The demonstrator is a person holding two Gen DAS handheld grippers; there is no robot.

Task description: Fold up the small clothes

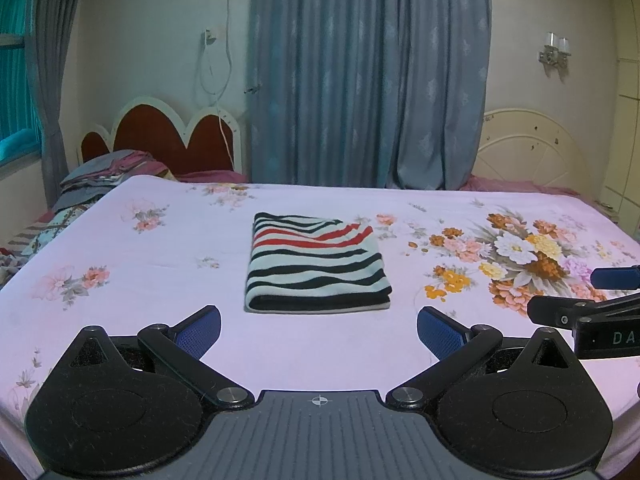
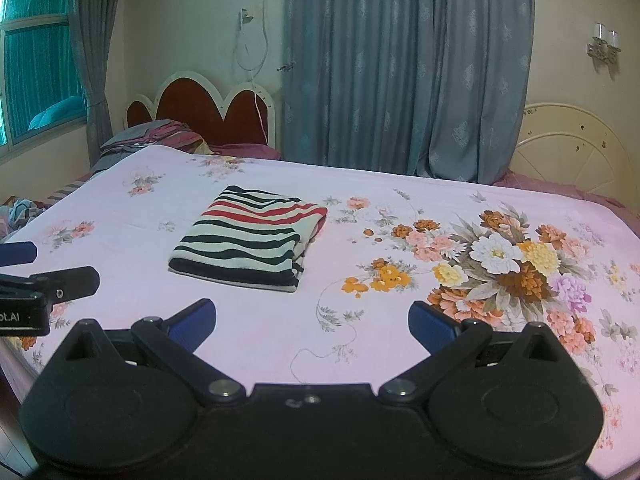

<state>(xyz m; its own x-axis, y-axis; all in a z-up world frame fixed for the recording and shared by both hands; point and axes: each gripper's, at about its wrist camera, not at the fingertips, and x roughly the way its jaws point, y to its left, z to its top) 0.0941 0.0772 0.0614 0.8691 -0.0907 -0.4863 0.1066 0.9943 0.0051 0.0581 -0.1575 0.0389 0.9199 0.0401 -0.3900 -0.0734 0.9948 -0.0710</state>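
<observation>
A small garment with black, white and red stripes (image 1: 318, 266) lies folded into a neat rectangle on the pink floral bed sheet (image 1: 140, 288). It also shows in the right wrist view (image 2: 250, 238), left of centre. My left gripper (image 1: 319, 334) is open and empty, just in front of the garment, apart from it. My right gripper (image 2: 312, 326) is open and empty, in front of and to the right of the garment. The right gripper's fingers (image 1: 616, 278) show at the right edge of the left wrist view, spread apart.
A bed with a red scalloped headboard (image 1: 172, 140) and piled bedding (image 1: 104, 172) stands at the back left. Grey-blue curtains (image 1: 368, 76) hang behind. A cream headboard (image 1: 532, 148) is at the back right. A large flower print (image 2: 500, 268) covers the sheet's right side.
</observation>
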